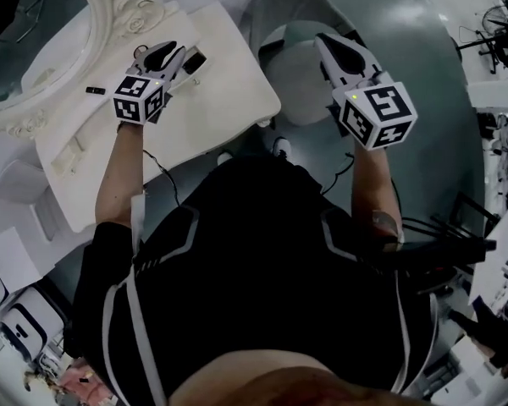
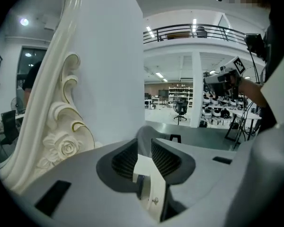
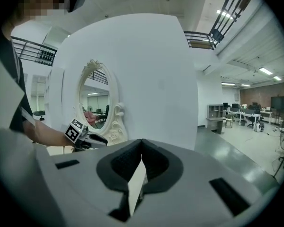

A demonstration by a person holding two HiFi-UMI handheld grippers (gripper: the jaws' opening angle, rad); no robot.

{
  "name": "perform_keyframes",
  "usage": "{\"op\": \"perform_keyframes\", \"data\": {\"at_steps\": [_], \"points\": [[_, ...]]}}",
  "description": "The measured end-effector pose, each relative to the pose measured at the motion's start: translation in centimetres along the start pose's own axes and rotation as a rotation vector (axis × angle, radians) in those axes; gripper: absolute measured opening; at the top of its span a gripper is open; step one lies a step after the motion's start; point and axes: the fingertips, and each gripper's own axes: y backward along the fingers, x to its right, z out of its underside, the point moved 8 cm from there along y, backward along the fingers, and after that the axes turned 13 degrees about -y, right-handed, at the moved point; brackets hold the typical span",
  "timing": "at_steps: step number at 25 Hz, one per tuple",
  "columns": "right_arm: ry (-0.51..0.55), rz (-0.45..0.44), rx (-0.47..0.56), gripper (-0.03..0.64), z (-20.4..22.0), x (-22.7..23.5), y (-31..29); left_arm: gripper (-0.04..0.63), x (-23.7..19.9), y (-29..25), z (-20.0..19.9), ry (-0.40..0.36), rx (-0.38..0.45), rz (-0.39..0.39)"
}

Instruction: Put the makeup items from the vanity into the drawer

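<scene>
The white vanity top [image 1: 224, 100] lies at the upper left of the head view. My left gripper [image 1: 176, 57] hovers over it, jaws a little apart with nothing between them [image 2: 143, 148]. A small black item [image 1: 95, 90] lies on the top by the mirror frame, and another dark item [image 1: 194, 61] lies right beside the left jaws. Through the jaw gap I see a white edge with a small metal knob [image 2: 155, 200]. My right gripper [image 1: 330, 45] is held off the vanity over a grey stool, pads closed tip to tip and empty [image 3: 142, 148].
An oval mirror in an ornate white frame [image 1: 110, 24] stands behind the vanity top. The grey round stool [image 1: 298, 100] sits right of the vanity on a grey floor. Cables, white boxes and gear crowd the floor at the left and right edges.
</scene>
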Motion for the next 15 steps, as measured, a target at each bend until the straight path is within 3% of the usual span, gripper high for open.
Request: {"op": "perform_keyframes", "data": {"at_steps": [11, 15], "points": [[0.022, -0.089, 0.054, 0.005, -3.6, 2.6, -1.5, 0.091, 1.2, 4.6, -6.6, 0.105, 0.149, -0.194], [0.026, -0.136, 0.071, 0.005, -4.5, 3.1, -2.3, 0.089, 1.9, 6.8, -9.6, 0.085, 0.181, -0.275]]}}
